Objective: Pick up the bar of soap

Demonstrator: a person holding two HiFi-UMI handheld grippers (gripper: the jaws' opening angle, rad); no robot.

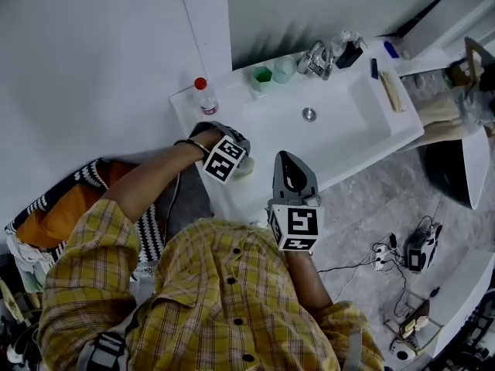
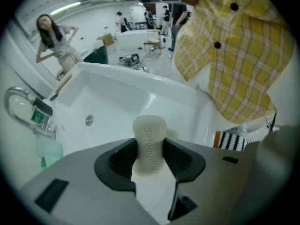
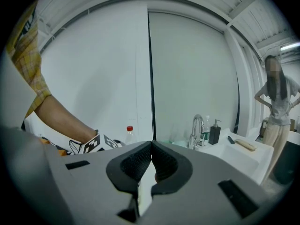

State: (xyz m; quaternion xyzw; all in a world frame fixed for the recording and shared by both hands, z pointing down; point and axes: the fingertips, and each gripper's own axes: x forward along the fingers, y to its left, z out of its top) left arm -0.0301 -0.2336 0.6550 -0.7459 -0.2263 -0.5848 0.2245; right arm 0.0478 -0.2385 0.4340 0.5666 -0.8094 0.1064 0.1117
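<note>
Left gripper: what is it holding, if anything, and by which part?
The left gripper holds the soap, jaws pressing its two long edges at the narrow middle; one end sticks out beyond them. The right gripper is shut, empty.

**A:** Sink [image 1: 352,134] layout, quick?

**B:** Faucet [image 1: 317,59] is on the back rim, behind the drain [image 1: 308,114]. Cup [image 1: 261,77] and second cup [image 1: 284,69] are just left of the faucet. Bottle [image 1: 204,95] is on the back-left corner. Dispenser [image 1: 349,52] is right of the faucet.

**A:** Claws?

**B:** Left claw [image 1: 236,159] is over the front-left corner, with the bar of soap [image 2: 150,142] pinched between its jaws. Right claw [image 1: 284,157] is just right of it at the front edge, jaws together, nothing between.

**A:** Floor?

**B:** Cables [image 1: 356,267] lie on the floor, right of the sink's front.
</note>
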